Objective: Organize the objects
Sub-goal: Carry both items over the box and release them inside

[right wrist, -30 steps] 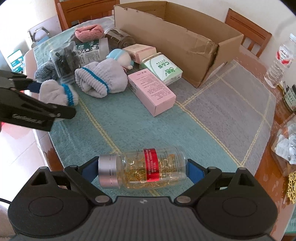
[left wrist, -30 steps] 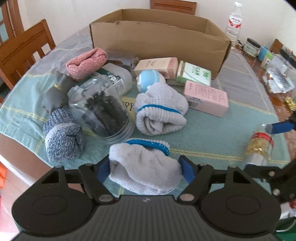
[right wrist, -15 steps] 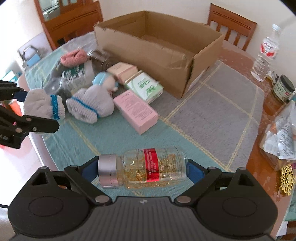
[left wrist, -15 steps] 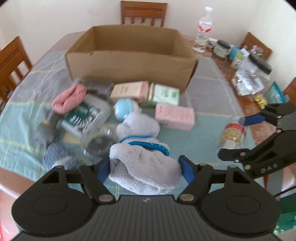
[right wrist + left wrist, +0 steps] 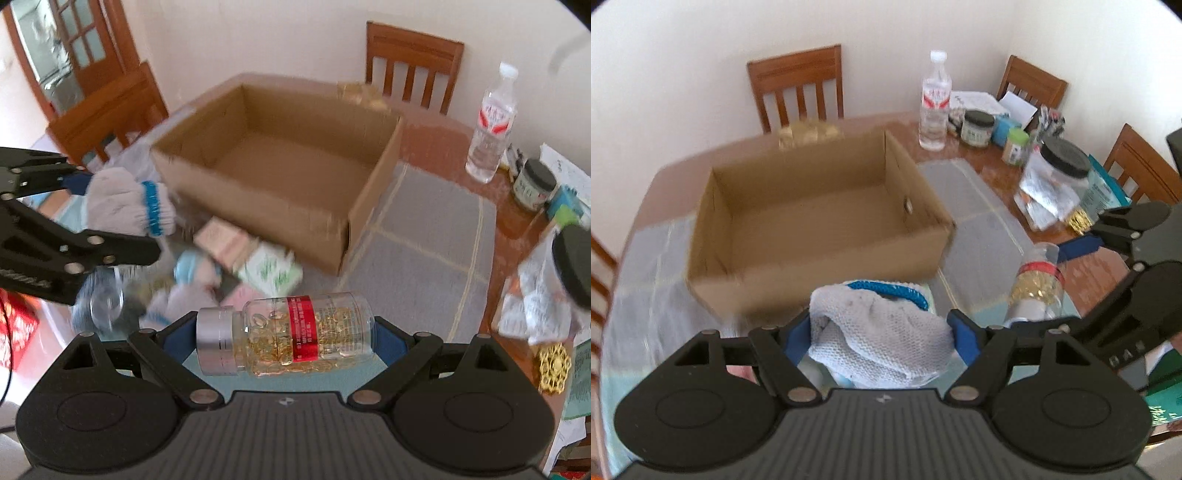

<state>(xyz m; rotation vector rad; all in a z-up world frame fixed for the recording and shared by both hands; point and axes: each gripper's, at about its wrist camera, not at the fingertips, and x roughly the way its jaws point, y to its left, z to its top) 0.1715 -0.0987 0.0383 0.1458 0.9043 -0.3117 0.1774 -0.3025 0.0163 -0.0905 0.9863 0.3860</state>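
Above the table, we now look down into the empty cardboard box (image 5: 812, 206); both loads have risen. Left gripper (image 5: 879, 332) clamps the rolled sock (image 5: 875, 332), right gripper (image 5: 284, 336) the capsule bottle (image 5: 288, 332): drop-off is likely next.

Open brown cardboard box (image 5: 820, 206) mid-table; clear plastic water bottle (image 5: 935, 107) behind-right of it; small cartons (image 5: 255, 254) heaped in front.

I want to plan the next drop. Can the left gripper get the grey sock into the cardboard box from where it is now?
Probably yes. The left gripper holds the grey sock raised before the cardboard box, whose open top shows nothing inside.
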